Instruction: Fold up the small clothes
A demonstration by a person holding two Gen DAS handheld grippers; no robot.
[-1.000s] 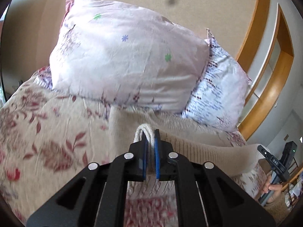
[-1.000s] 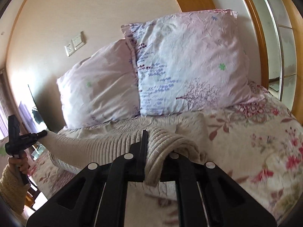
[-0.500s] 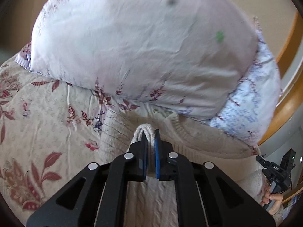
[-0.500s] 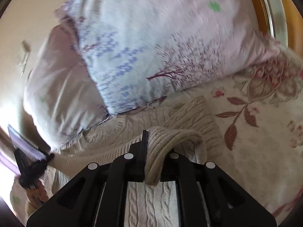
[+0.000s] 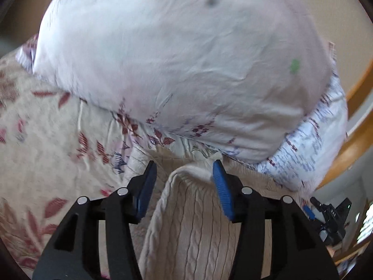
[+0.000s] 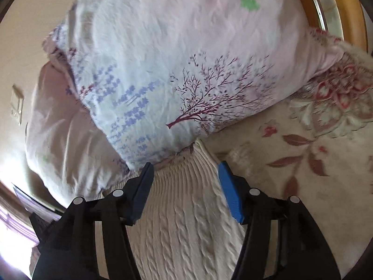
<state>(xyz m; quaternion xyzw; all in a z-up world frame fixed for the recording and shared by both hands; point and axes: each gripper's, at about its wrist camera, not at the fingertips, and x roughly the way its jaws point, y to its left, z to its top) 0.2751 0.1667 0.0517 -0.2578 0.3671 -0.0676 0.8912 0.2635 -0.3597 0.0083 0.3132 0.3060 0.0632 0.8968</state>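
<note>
A cream cable-knit sweater [image 5: 191, 221] lies on the floral bedspread, just in front of the pillows. My left gripper [image 5: 184, 165] hovers over its folded edge with its jaws opening. The knit lies between the blue pads [image 5: 144, 191] and neither pad squeezes it. In the right wrist view the sweater's ribbed hem [image 6: 184, 179] lies flat under my right gripper [image 6: 186, 165]. Its jaws are opening too, and its pads [image 6: 230, 193] stand apart on either side of the cloth. My right gripper [image 5: 331, 214] also shows at the left wrist view's right edge.
Two pillows stand close ahead: a pale pink one [image 5: 177, 58] and a white-blue one with a tree print [image 6: 186, 77]. The floral bedspread [image 5: 46, 144] spreads to both sides. A wooden frame [image 5: 356, 126] runs along the right. A wall switch [image 6: 17, 105] sits at the left.
Both grippers went from shut on the sweater's edge to open, and the cloth dropped flat onto the bed. Both cameras came forward and down, closer to the pillows.
</note>
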